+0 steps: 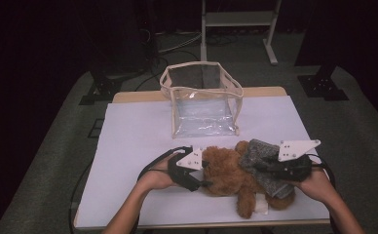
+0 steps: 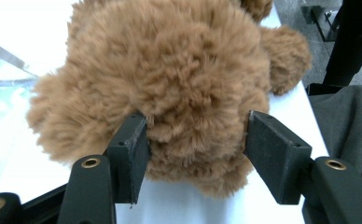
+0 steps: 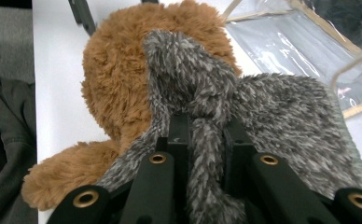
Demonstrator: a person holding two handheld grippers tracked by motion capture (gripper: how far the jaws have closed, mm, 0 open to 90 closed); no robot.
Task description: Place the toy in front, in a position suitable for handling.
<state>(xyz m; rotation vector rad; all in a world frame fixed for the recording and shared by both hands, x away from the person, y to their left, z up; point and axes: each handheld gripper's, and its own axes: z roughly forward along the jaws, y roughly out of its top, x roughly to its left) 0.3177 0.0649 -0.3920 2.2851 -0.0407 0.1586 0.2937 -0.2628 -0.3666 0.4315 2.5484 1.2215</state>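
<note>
Two soft things lie together near the front edge of the white table (image 1: 133, 131): a brown teddy bear (image 1: 228, 175) on its side, its fur thick and curly, and a mottled grey fuzzy garment (image 1: 265, 163) draped over the bear's right-hand part. In the left gripper view the bear (image 2: 179, 70) bulges between the two black jaws, with one round ear (image 2: 286, 56) sticking out to the side; the left gripper (image 1: 204, 175) has its jaws part-way apart, the left pad pressed into the fur and the right pad at the fur's edge, though whether it truly squeezes the bear is hard to tell. The right gripper (image 3: 207, 135) is nearly closed, pinching a fold of the grey garment (image 3: 263, 107) between its narrow jaws. Behind the toys stands a clear plastic bag (image 1: 201, 100) with cream trim, its top open. From above, the bear's face is hidden, and the garment covers much of its body.
</note>
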